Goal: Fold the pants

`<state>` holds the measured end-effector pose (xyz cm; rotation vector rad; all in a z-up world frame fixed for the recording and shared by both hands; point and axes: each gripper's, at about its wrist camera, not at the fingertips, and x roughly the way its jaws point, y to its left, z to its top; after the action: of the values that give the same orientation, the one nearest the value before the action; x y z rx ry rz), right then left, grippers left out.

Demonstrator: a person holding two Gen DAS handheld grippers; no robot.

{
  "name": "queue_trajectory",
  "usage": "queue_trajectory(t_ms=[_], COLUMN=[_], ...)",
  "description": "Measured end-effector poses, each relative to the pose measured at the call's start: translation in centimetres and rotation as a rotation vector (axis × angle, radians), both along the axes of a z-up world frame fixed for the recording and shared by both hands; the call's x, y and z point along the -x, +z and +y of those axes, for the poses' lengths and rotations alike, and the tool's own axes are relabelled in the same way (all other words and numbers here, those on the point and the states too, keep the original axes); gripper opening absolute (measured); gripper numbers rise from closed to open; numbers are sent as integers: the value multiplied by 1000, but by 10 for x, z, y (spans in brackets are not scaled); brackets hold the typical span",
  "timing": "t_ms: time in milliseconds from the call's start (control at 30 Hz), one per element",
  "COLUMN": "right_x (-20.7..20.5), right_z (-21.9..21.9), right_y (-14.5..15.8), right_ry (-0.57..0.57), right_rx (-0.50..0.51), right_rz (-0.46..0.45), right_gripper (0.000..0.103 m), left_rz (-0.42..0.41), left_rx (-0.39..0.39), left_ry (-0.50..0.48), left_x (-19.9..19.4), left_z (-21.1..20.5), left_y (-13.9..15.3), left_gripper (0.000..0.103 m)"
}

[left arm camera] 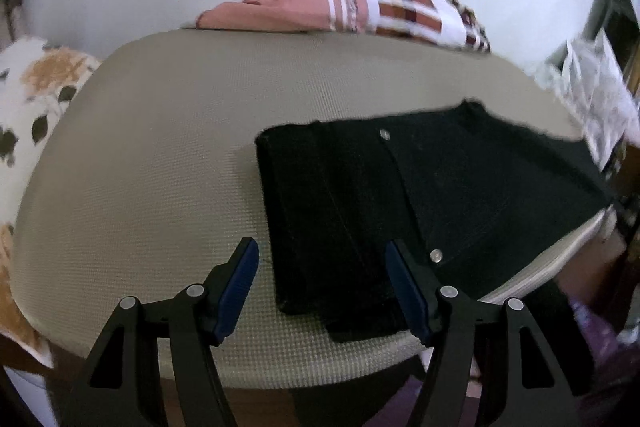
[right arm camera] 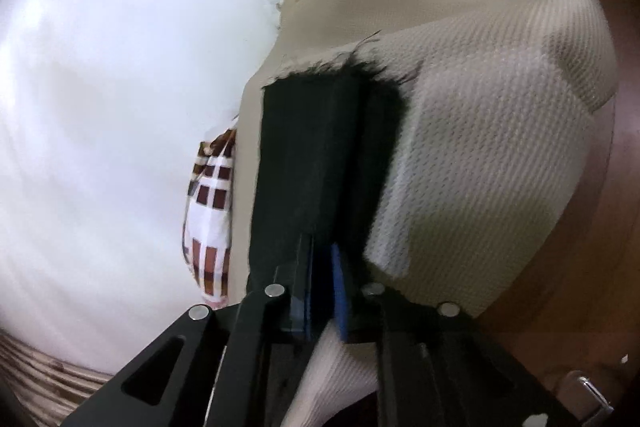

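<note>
One pair of black pants (left arm camera: 400, 195) lies folded on the beige cushion (left arm camera: 160, 167), toward its right and near edges. Two metal rivets (left arm camera: 385, 134) show on the cloth; no label or writing can be read. Your left gripper (left arm camera: 322, 287) hangs over the near edge with jaws spread wide, holding nothing. Your right gripper (right arm camera: 324, 283) has its blue pads (right arm camera: 338, 291) closed on a fold of the pants. One plaid cloth (left arm camera: 380, 7) lies at the far edge.
</note>
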<state>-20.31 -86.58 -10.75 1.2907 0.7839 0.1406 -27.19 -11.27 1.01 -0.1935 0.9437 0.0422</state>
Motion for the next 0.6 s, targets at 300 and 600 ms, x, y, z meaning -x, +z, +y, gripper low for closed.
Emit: queue_trajectory(t_ms=[300, 600], right_x=[1, 1], right_z=[83, 174], right_y=[17, 39], right_ry=[233, 463], right_rx=[-42, -78], right_rz=[-8, -60], right_gripper=[22, 46], left_rz=[40, 104], left_rx=[220, 392], left_ry=[183, -20], left_x=[23, 18], left_z=[69, 35], left_y=[2, -11], left_gripper=[67, 66])
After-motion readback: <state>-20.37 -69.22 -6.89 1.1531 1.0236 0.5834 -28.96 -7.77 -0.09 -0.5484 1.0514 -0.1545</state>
